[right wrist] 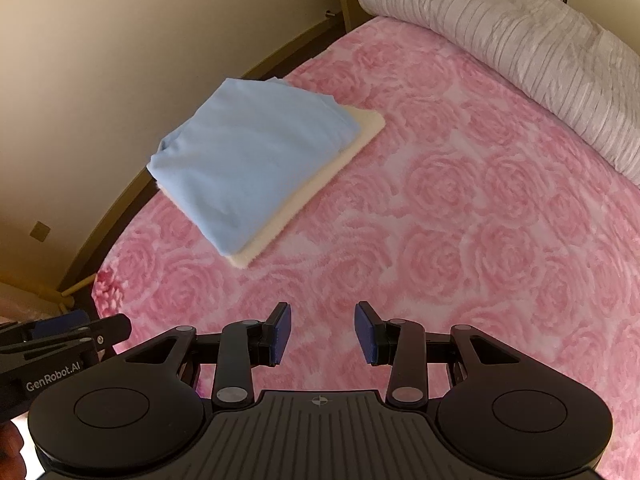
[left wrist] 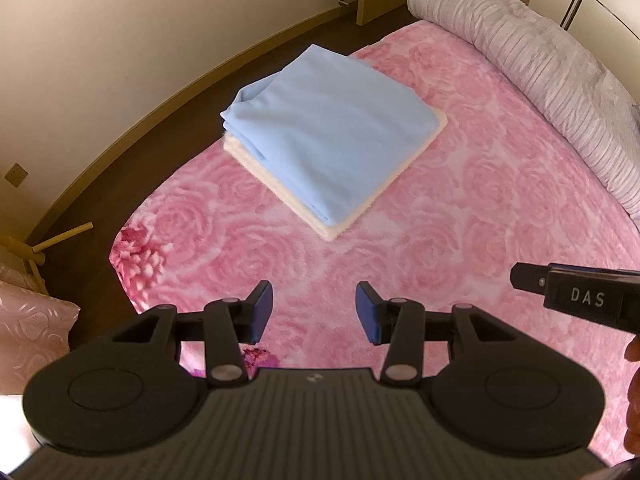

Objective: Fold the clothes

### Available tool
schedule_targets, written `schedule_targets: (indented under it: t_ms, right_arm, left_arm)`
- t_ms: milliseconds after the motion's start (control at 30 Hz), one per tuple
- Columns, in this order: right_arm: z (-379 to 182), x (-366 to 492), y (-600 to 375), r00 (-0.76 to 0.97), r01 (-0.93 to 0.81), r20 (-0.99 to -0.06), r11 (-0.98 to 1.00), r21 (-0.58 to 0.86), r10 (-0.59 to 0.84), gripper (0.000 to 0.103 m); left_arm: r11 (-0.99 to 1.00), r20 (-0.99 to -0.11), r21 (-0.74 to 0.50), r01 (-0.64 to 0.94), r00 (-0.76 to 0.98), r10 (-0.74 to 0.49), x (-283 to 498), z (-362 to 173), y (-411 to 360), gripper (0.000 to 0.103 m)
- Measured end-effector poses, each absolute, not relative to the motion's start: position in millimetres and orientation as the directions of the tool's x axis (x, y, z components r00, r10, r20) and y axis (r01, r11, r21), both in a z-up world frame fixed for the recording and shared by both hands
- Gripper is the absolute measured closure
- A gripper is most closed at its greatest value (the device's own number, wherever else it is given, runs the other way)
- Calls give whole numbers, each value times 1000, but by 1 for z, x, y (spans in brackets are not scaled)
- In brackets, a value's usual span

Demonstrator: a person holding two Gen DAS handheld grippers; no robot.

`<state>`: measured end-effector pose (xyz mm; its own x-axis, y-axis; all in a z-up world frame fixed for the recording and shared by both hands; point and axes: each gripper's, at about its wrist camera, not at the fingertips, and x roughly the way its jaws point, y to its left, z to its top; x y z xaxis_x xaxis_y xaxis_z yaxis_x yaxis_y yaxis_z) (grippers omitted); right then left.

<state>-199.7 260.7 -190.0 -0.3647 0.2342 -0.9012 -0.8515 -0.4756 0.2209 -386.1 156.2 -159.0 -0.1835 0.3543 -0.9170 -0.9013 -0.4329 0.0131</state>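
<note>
Folded blue garment (left wrist: 328, 136) rests on cream one (left wrist: 340, 230); both tongs empty.

folded garment (left wrist: 332, 136) atop folded towel (left wrist: 344, 228), on bed (left wrist: 460, 216), rolled quilt (left wrist: 560, 80) behind

Your right claw (right wrist: 322, 330) hangs open & empty over pink bed (right wrist: 460, 200); folded blue cloth (right wrist: 248, 160) on cream one (right wrist: 280, 228), upper left.

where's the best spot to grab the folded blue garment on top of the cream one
Probably the near corner of the blue garment, where it points toward the left claw. Its layered edges meet there, and it sits slightly back from the edge of the cream garment, so one finger could slide in between. Come in low from the near side, across the pink bedspread. Both claws are open and empty.
</note>
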Motion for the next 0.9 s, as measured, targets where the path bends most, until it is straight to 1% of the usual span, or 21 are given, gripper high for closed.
schedule_targets:
  t_ms: [267, 900]
  right_arm:
    - [-191, -213, 265, -371, -845, -900, -485, 225, 229, 64]
    - [-180, -230, 254, -383, -844, -887, -488, 224, 256, 64]
  left_arm:
    - [-450, -912, 18, -893, -199, 358, -400, -161, 160, 61]
    - [-434, -884, 17, -901, -216, 415, -415, -146, 151, 61]
